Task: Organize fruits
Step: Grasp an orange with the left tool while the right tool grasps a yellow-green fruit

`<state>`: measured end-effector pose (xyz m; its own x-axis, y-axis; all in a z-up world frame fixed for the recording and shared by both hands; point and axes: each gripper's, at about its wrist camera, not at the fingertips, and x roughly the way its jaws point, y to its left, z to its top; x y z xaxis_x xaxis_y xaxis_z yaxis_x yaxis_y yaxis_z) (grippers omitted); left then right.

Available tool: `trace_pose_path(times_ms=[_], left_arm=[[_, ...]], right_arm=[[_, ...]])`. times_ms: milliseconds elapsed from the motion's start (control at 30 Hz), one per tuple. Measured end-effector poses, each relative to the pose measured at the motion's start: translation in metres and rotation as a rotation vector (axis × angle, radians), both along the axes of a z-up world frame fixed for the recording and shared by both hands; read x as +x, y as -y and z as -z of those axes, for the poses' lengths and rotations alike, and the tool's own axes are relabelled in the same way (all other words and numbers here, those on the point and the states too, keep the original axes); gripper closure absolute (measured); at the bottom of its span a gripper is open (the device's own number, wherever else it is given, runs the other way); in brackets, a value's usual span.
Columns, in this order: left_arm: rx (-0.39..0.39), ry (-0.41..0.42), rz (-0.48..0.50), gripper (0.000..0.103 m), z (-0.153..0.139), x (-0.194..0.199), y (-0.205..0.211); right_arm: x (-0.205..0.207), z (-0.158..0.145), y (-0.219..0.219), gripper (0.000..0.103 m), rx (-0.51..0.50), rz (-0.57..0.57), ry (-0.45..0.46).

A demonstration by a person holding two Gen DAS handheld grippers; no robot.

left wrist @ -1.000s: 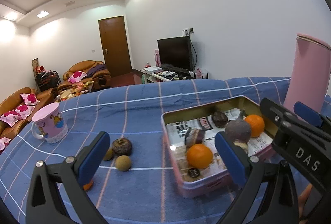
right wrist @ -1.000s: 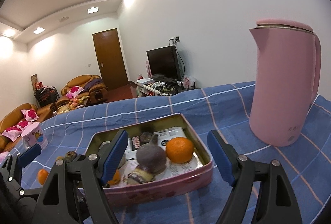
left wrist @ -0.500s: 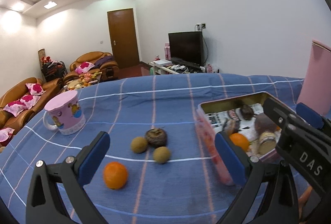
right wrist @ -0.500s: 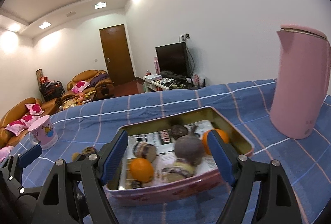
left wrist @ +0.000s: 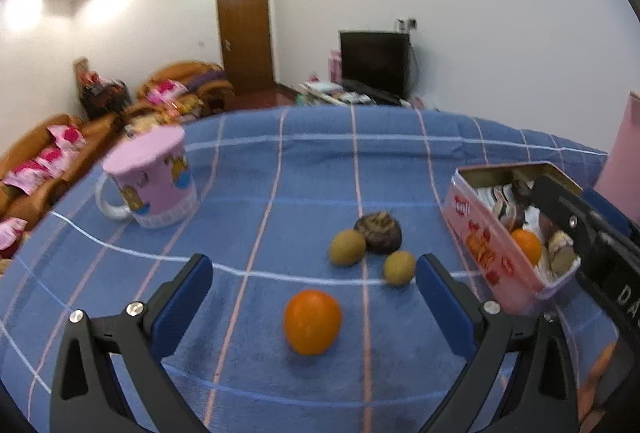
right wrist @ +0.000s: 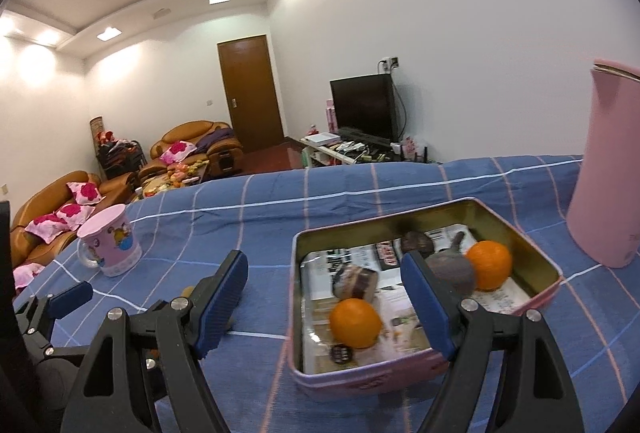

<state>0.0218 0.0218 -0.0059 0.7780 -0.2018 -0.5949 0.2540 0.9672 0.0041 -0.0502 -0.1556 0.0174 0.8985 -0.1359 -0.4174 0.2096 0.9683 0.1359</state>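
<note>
In the left wrist view an orange [left wrist: 312,321] lies on the blue checked cloth between the wide-open jaws of my left gripper [left wrist: 316,297], untouched. Beyond it sit two small yellow-green fruits [left wrist: 347,252] [left wrist: 399,267] and a dark brown fruit [left wrist: 378,232]. A pink tin [right wrist: 536,293] holds two oranges [right wrist: 355,323] [right wrist: 489,264] and several dark fruits [right wrist: 452,271]. My right gripper [right wrist: 326,299] hangs open and empty over the tin's left rim; it also shows at the right edge of the left wrist view [left wrist: 600,229].
A pink mug [left wrist: 150,185] stands at the back left of the cloth. A tall pink kettle [right wrist: 608,169] rises to the right of the tin. The far edge of the table drops off toward sofas, a television and a door.
Both views have swung left. The tin has slid to the right in each, and the loose orange, at first nearly hidden behind the left finger, has come between the left jaws. Both grippers stayed open.
</note>
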Motion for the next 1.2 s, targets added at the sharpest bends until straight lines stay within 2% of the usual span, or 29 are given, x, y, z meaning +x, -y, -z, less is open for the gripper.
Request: trace_pose_path(times_ms=[233,333,400,533,633,767,867,933,1100,1200], left_arm=[[-0.036,-0.135,0.060,0.001,0.014,0.016,-0.015],[-0.020,-0.183,0.073,0.011,0.021,0.021,-0.011],[-0.016,-0.214,0.069,0.022,0.026,0.025,-0.010],[-0.031,-0.283,0.032,0.034,0.036,0.035,-0.016],[-0.047,-0.282,0.027,0.041,0.036,0.034,-0.017],[-0.071,-0.281,0.070,0.068,0.035,0.031,-0.015],[-0.077,-0.275,0.050,0.069,0.033,0.032,-0.019],[-0.111,-0.267,-0.002,0.069,0.032,0.034,-0.030],[-0.118,-0.165,-0.153,0.069,0.020,0.031,-0.056],[-0.105,-0.130,-0.190,0.069,0.016,0.031,-0.061]], right_arm=[[0.003,0.001,-0.008,0.023,-0.002,-0.042,-0.012],[0.004,0.001,-0.009,0.023,0.010,-0.056,-0.020],[0.007,0.003,-0.009,0.023,0.021,-0.066,-0.034],[0.013,0.005,-0.013,0.023,0.019,-0.088,-0.067],[0.017,0.006,-0.019,0.023,0.013,-0.112,-0.082],[0.023,0.008,-0.031,0.023,-0.009,-0.148,-0.098],[0.031,0.010,-0.044,0.023,-0.041,-0.182,-0.126],[0.038,0.013,-0.052,0.023,-0.054,-0.208,-0.160],[0.060,0.025,-0.071,0.023,-0.047,-0.272,-0.262],[0.074,0.035,-0.079,0.029,-0.049,-0.278,-0.334]])
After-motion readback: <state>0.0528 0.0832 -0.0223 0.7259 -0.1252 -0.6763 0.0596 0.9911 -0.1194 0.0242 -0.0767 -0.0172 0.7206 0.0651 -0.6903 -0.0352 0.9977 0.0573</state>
